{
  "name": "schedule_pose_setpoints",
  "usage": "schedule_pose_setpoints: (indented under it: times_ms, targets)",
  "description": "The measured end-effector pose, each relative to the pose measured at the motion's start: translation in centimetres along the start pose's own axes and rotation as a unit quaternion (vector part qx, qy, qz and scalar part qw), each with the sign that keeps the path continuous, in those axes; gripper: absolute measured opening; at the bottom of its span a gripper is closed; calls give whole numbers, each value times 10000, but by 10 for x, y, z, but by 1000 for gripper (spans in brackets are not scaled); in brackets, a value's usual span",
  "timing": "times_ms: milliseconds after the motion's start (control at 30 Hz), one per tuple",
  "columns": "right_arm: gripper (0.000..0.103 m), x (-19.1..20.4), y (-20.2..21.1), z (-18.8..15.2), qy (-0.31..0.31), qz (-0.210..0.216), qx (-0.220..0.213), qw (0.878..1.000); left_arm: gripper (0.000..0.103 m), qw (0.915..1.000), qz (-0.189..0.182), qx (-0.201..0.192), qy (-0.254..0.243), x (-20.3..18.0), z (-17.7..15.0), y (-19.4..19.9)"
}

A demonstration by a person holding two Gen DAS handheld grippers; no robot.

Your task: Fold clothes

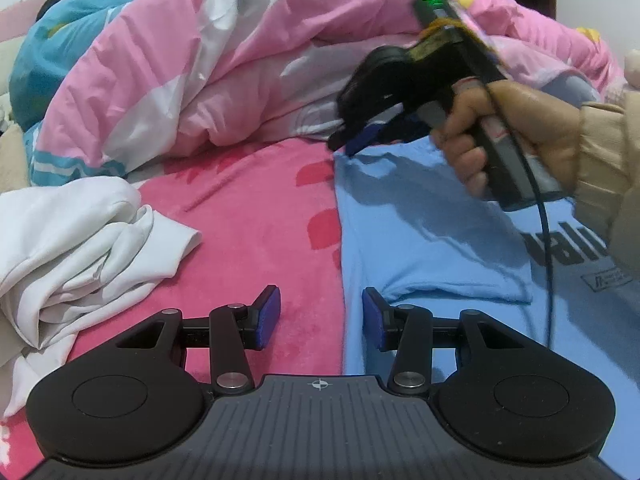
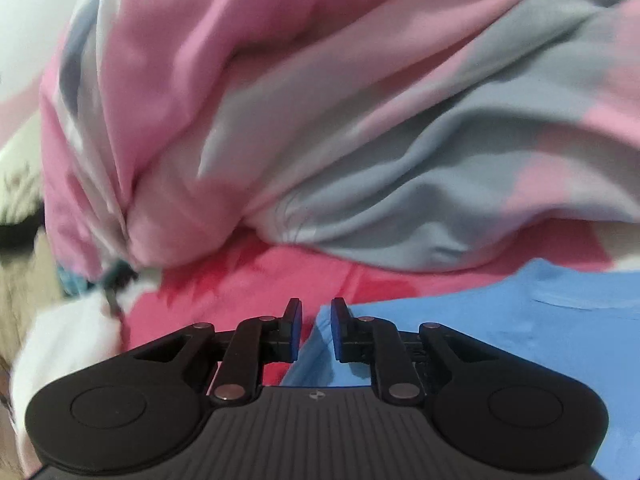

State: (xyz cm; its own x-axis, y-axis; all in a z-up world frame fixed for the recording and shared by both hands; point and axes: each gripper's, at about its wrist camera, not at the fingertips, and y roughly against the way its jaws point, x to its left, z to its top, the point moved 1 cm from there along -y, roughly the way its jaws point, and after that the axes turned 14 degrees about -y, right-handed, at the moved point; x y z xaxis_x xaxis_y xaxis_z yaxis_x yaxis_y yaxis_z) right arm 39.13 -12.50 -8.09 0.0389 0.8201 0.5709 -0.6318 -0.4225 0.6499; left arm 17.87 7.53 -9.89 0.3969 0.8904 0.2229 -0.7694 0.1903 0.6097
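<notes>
A light blue T-shirt with dark lettering lies flat on the pink bed sheet, filling the right side of the left wrist view. My left gripper is open low over the shirt's left edge, with one pad above the sheet and one above the shirt. A hand holds my right gripper at the shirt's far left corner. In the right wrist view, the right gripper stands narrowly open, and the blue T-shirt has its corner edge in the gap between the pads.
A crumpled white garment lies on the sheet to the left. A bulky pink, white and grey quilt is heaped along the back, close behind the shirt's far edge. Turquoise bedding sits at the far left.
</notes>
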Motion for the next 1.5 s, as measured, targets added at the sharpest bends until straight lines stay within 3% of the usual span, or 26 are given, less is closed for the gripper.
schedule_pose_setpoints:
  times_ms: [167,300,433,767,1000,1167,1300,1500]
  targets:
    - [18,7,45,-42,783,211,483,9955,45,9998,-1,-59,214,10,0,3]
    - [18,12,73,-94,1517,169,993,9833,45,9998,28,92,163,9,-3,-4]
    - [18,16,100,-149,2474,-269,799,9652,45,9999,33,118,91,7,-4,-5]
    - [18,18,118,-174,2854,-601,586,9547,48,9998,37,144,162,10,-6,-7]
    - [19,12,145,-175,2450,-524,701,9656,49,9998,65,144,144,10,-5,-7]
    - [19,9,147,-145,1987,-445,84,9790,51,9998,129,122,51,9,-5,-8]
    - [19,-13,129,-142,1763,-765,179,9812,53,9998,145,123,32,9,-6,-8]
    - [25,-65,191,-155,502,-700,-87,9962,54,9998,148,113,56,9,-6,-9]
